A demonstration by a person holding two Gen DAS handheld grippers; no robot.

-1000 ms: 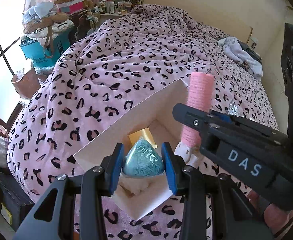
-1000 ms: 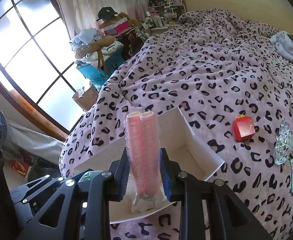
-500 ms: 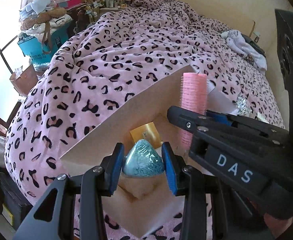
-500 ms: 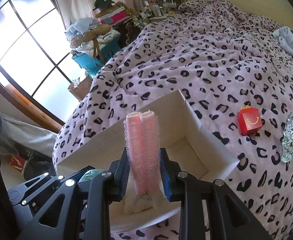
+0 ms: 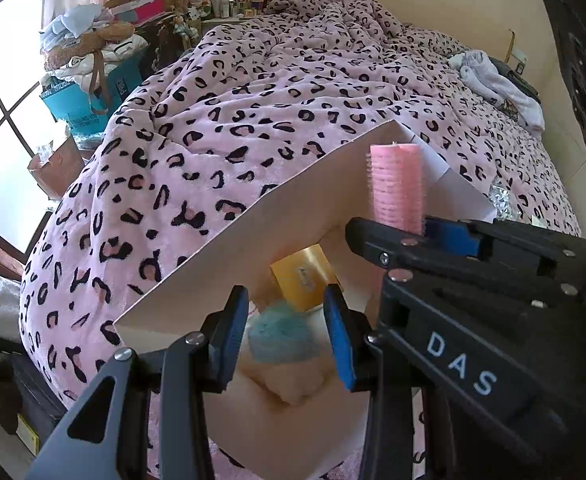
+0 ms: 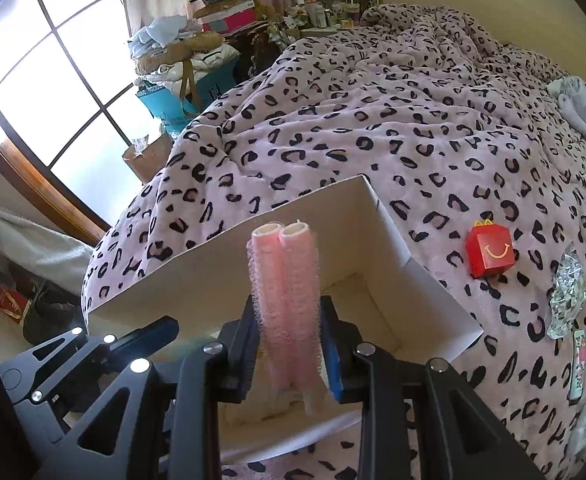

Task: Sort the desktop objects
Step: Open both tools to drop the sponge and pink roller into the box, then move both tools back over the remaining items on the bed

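A white cardboard box (image 5: 253,220) sits open on the leopard-print blanket. My left gripper (image 5: 287,336) hangs over its near corner. Between the blue pads is a teal foil-wrapped lump (image 5: 281,340), blurred, lower than before and with a small gap to the right pad. A gold card (image 5: 303,280) and something white and soft (image 5: 293,384) lie inside the box. My right gripper (image 6: 289,320) is shut on two pink hair rollers (image 6: 285,280), held upright above the box (image 6: 213,264). The left wrist view shows the rollers (image 5: 397,188) too.
A small red carton with a yellow smile (image 6: 489,252), a crumpled silver foil (image 6: 565,292) and a thin patterned strip (image 6: 577,364) lie on the blanket right of the box. Clutter and a teal bag (image 6: 181,100) stand by the window. White clothes (image 5: 493,76) lie far right.
The teal lump was held sharply between the left pads; now it is blurred and slipping down toward the box. Both grippers have come closer over the box. The rollers stay gripped.
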